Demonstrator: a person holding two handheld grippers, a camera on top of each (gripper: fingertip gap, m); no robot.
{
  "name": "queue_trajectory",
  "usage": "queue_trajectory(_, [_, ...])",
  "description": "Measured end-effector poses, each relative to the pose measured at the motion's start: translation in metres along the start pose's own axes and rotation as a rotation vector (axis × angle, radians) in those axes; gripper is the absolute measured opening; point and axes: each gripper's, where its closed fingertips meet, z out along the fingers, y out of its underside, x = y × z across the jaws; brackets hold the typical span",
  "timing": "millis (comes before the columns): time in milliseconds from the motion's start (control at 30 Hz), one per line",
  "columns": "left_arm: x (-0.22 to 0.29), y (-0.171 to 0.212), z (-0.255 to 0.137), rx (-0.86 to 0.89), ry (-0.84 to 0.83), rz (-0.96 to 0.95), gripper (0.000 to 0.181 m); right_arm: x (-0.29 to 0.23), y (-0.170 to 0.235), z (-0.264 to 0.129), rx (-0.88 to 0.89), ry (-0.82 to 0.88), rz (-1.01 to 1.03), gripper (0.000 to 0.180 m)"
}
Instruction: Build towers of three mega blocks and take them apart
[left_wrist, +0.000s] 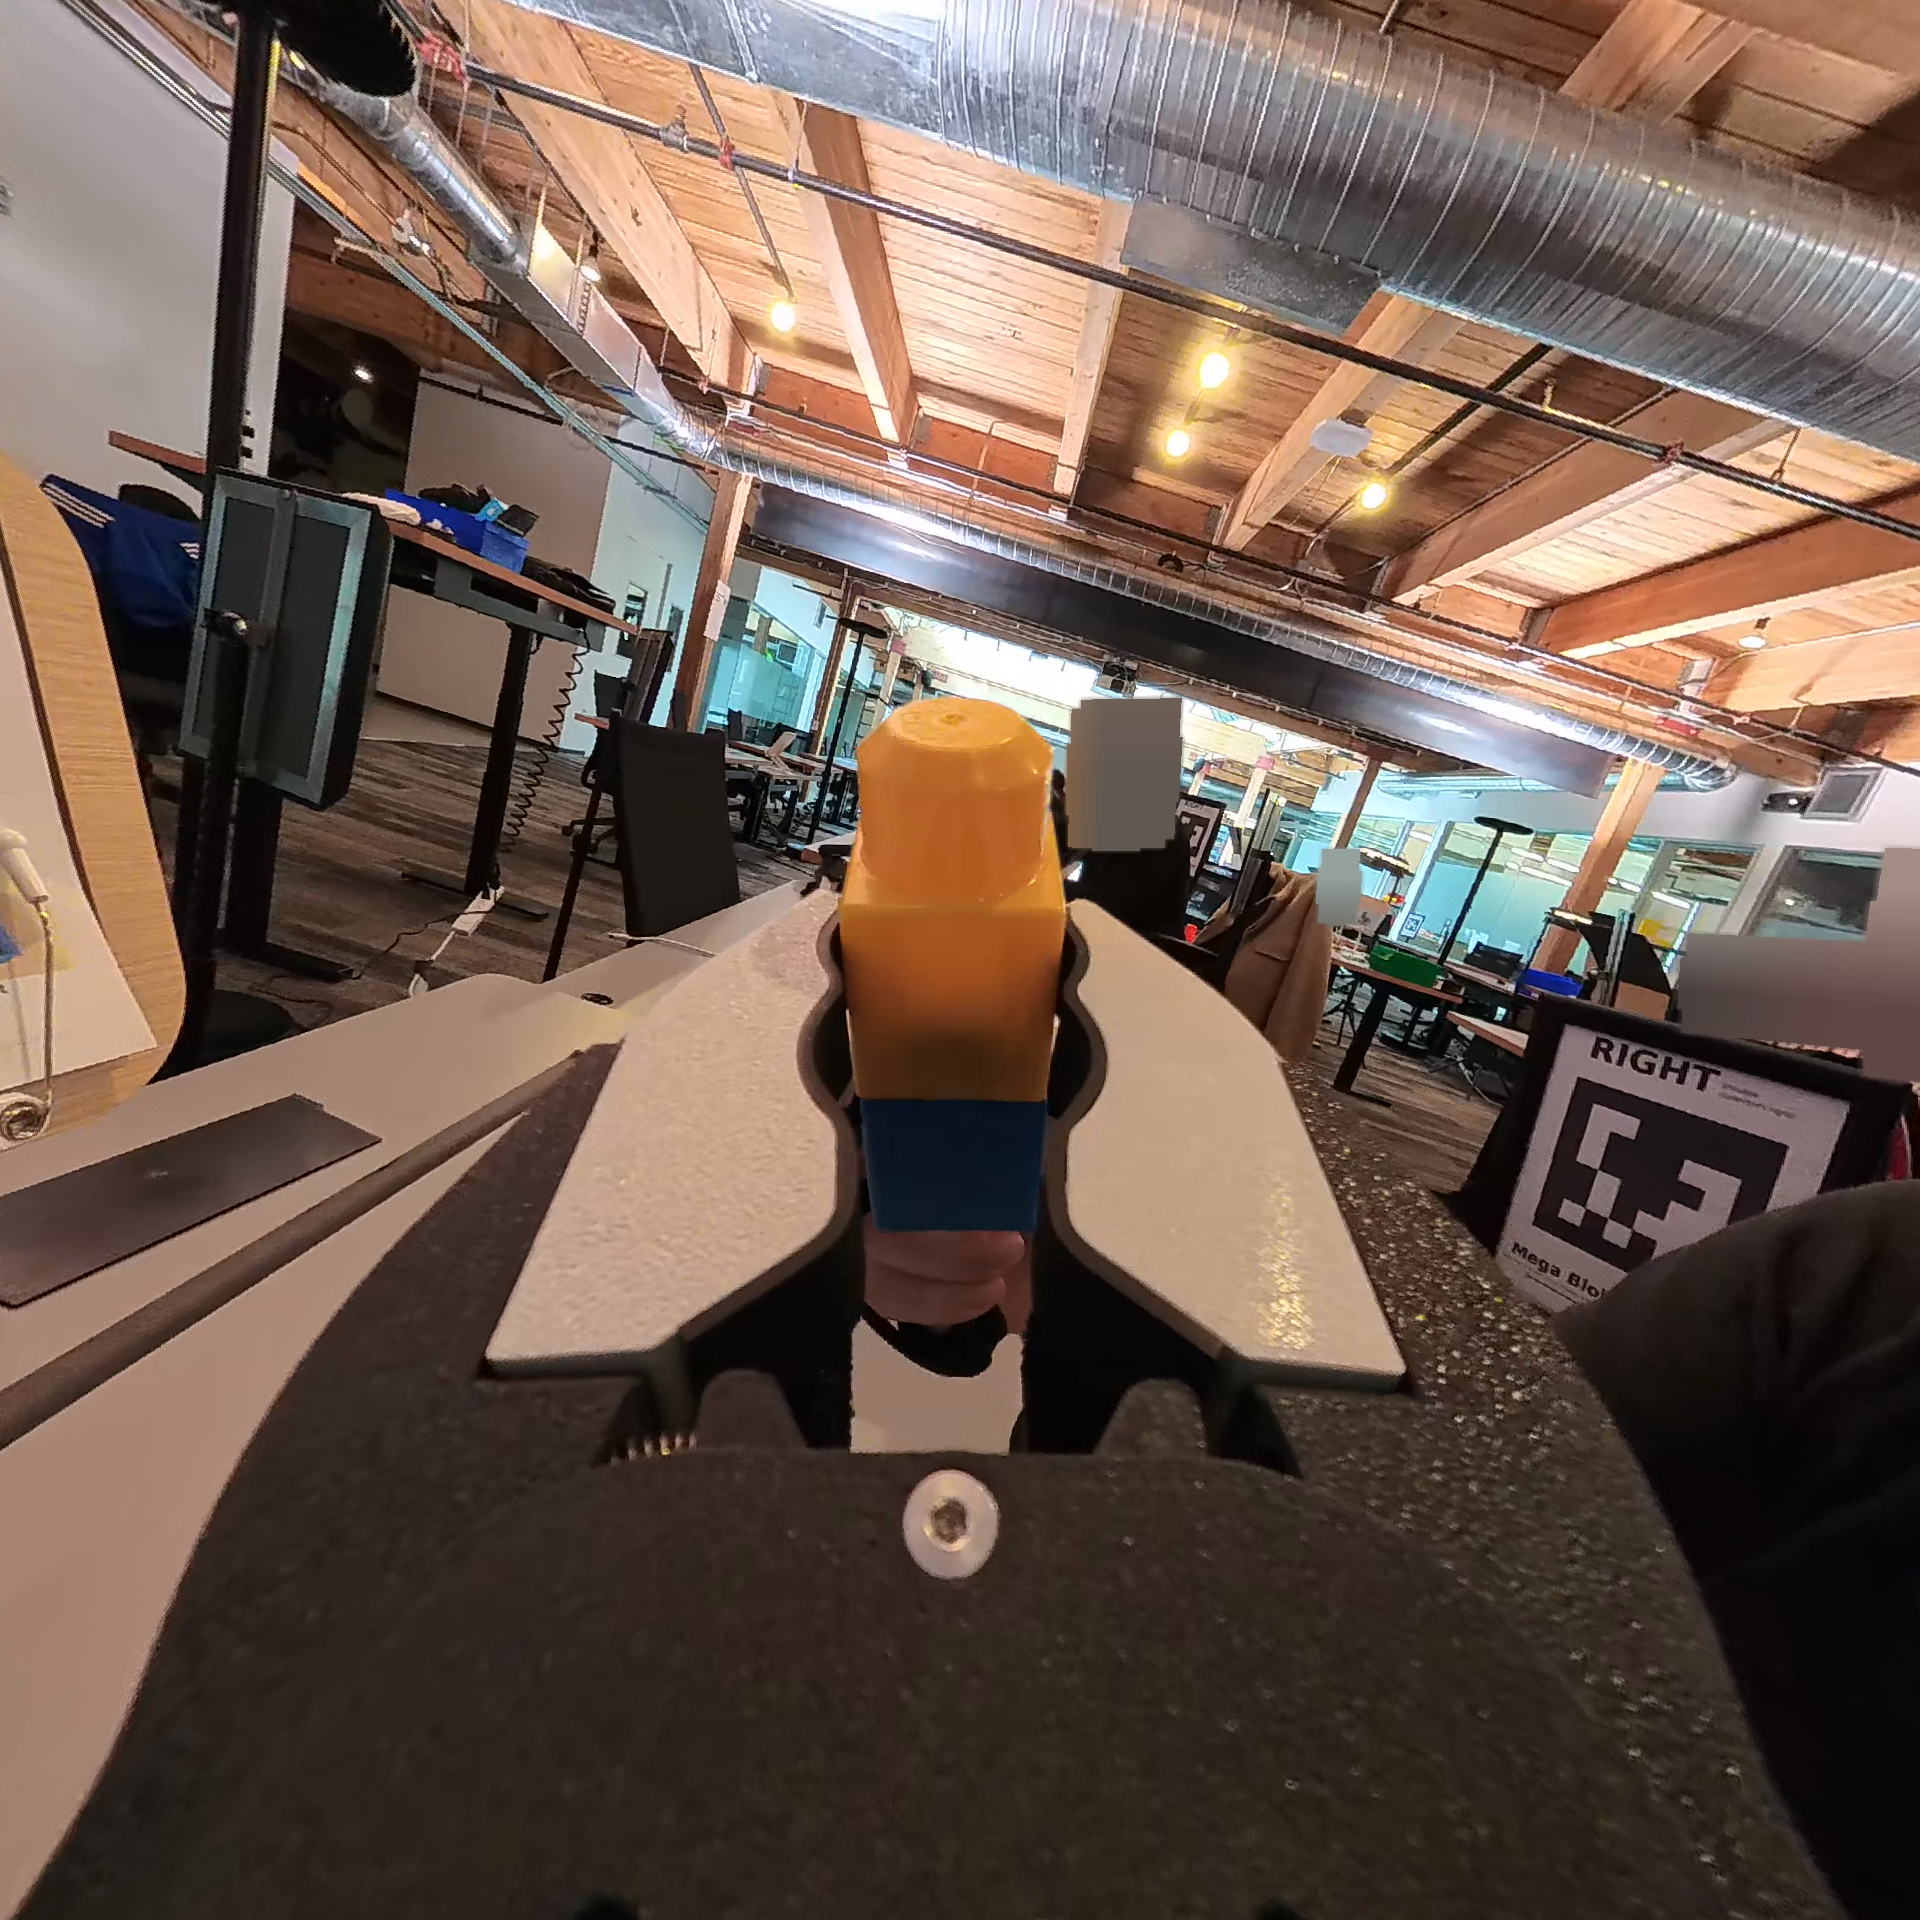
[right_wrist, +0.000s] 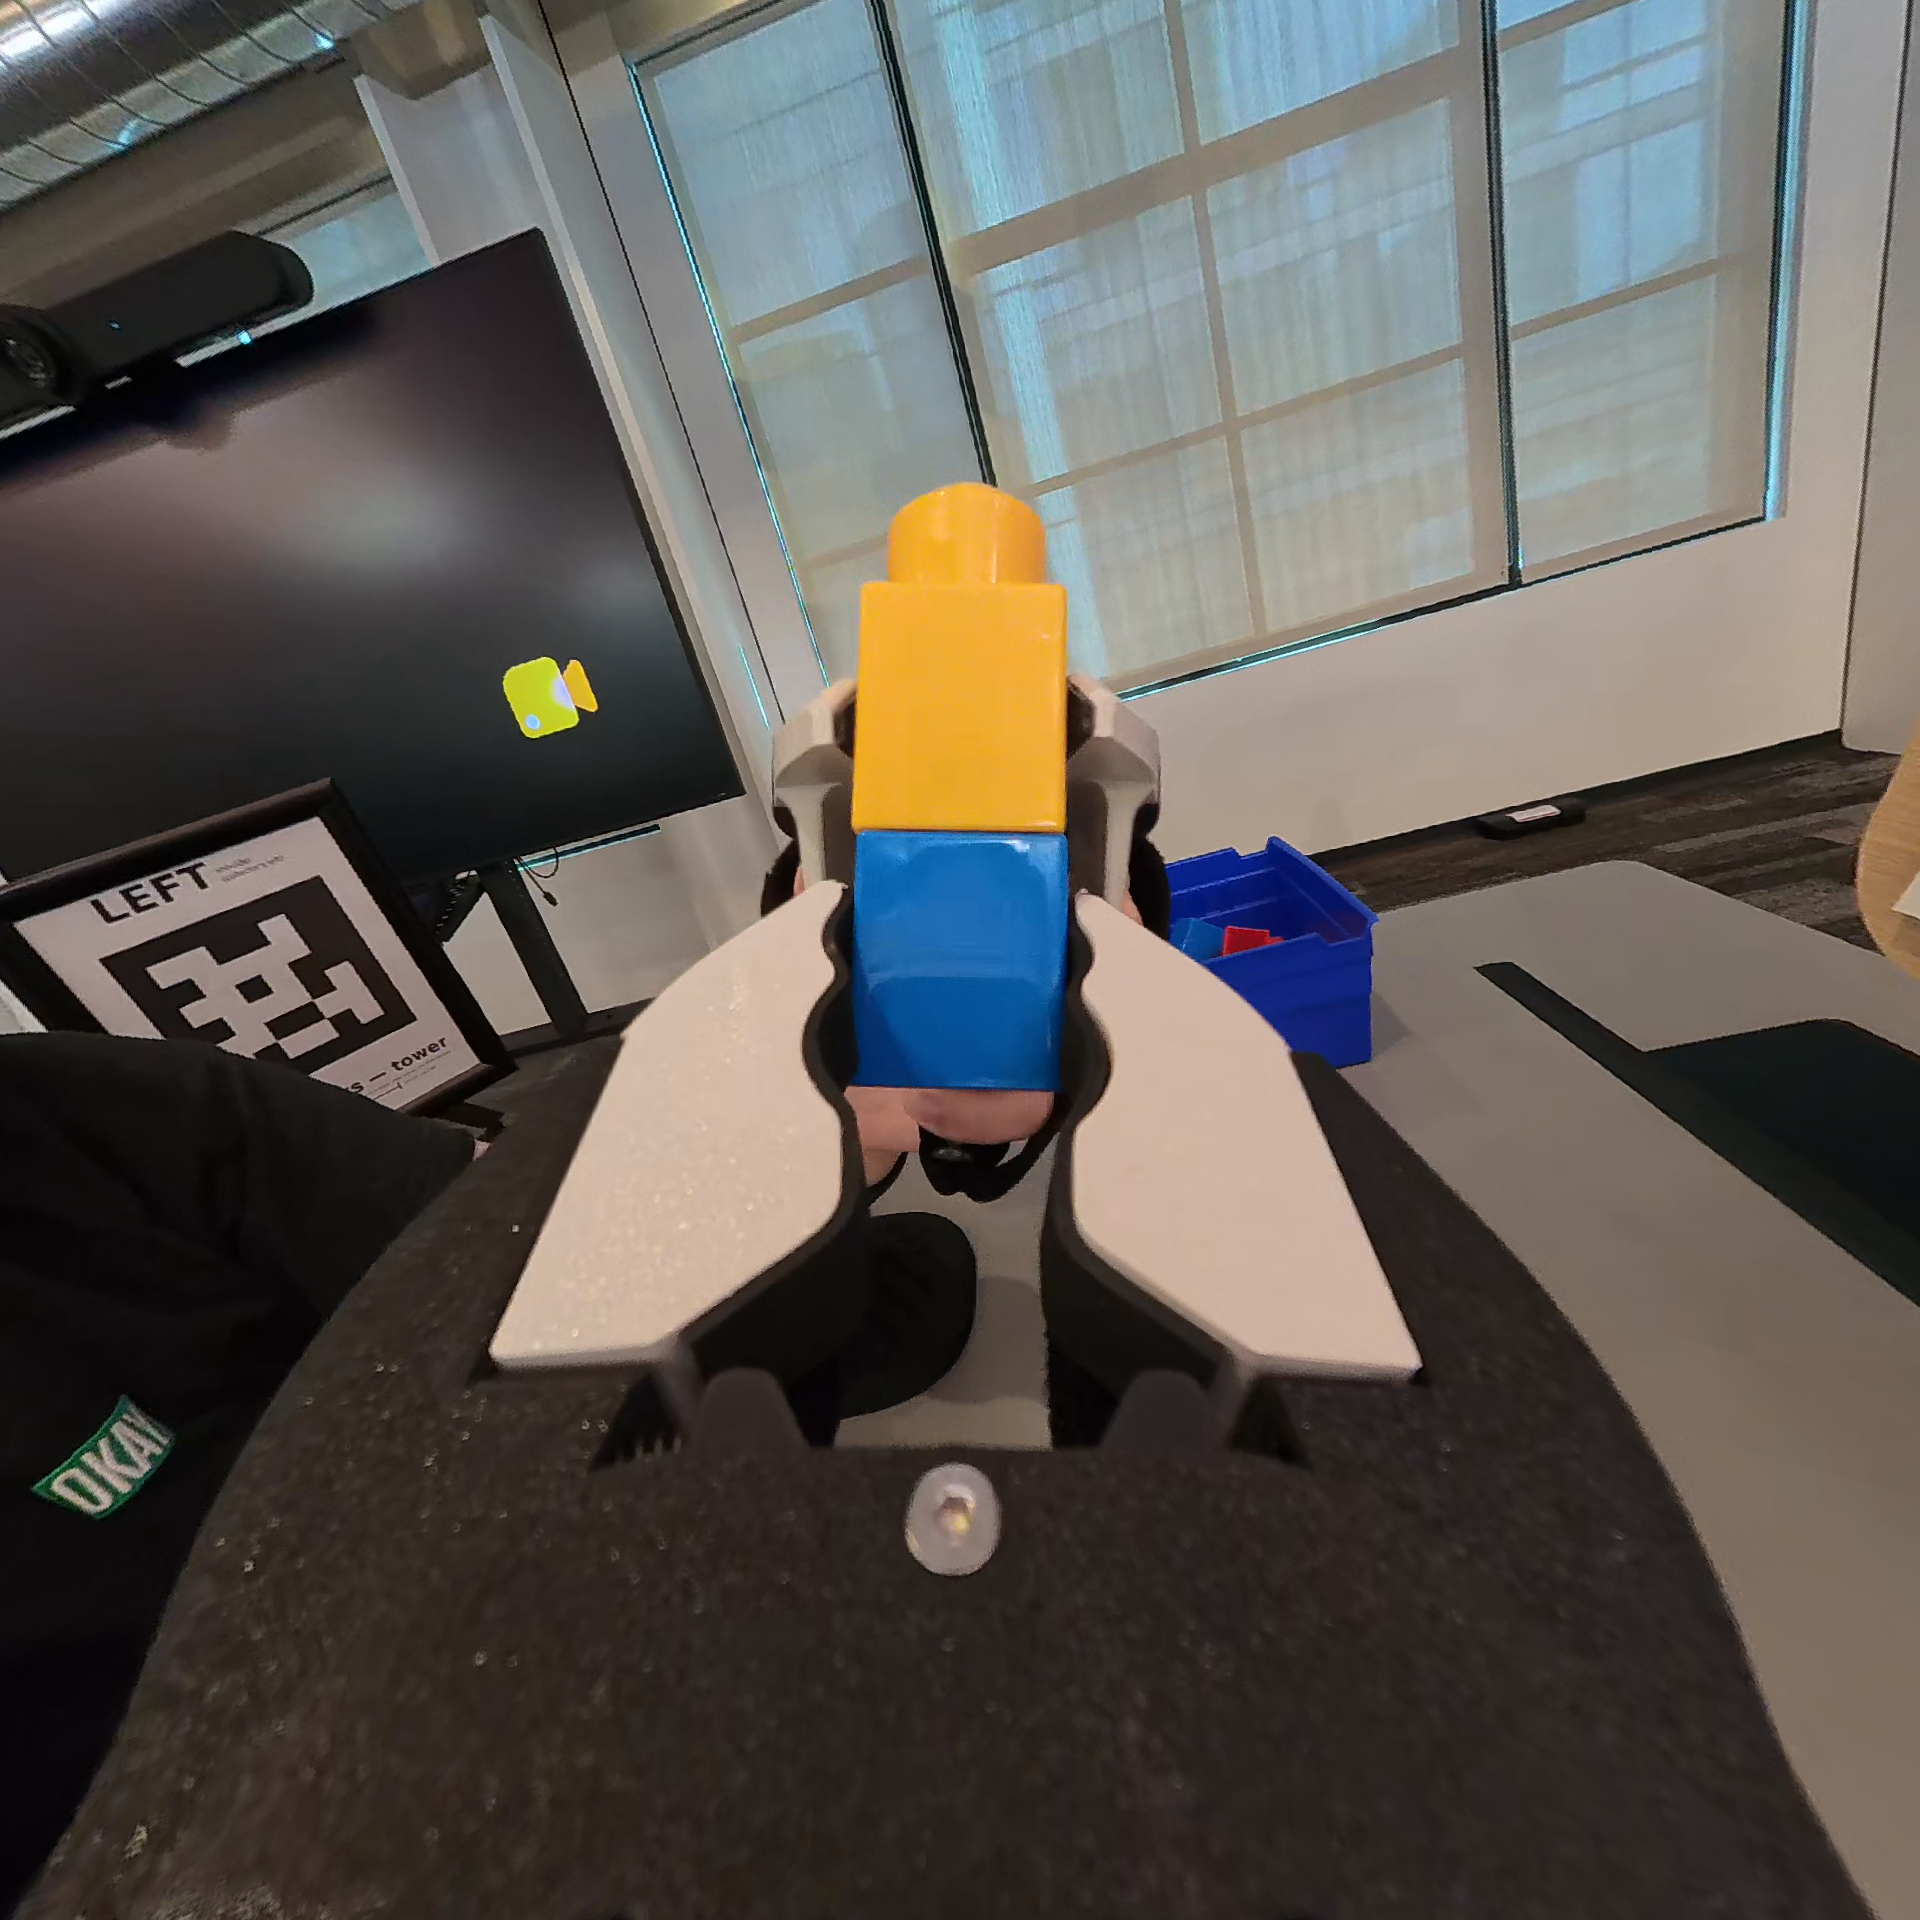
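Blocks stuck together: left gripper (left_wrist: 951, 997) pinches the yellow block (left_wrist: 951, 977), right gripper (right_wrist: 958, 966) pinches the blue block (right_wrist: 958, 961)

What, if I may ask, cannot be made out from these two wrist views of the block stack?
- Left wrist view: the blue block sits low between the left gripper's jaws, under the yellow block; what holds it is hidden.
- Right wrist view: the blue bin's contents are mostly hidden by its wall and the right gripper.
- Left wrist view: far desks are too small to read.
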Motion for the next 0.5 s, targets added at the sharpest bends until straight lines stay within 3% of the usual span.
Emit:
queue_trajectory(367, [0.004, 0.000, 0.000, -0.032, 0.021, 0.007, 0.036, -0.003, -0.001, 0.001, 0.001, -0.019, 0.018, 0.035])
queue_trajectory(433, [0.003, 0.001, 0.000, -0.069, -0.009, 0.014, 0.053, -0.008, -0.006, 0.003, 0.041, -0.056, 0.040, 0.035])
queue_trajectory(500, [0.004, -0.011, -0.004, -0.012, -0.023, 0.048, 0.058, -0.009, -0.010, 0.001, 0.062, -0.078, 0.057, 0.035])
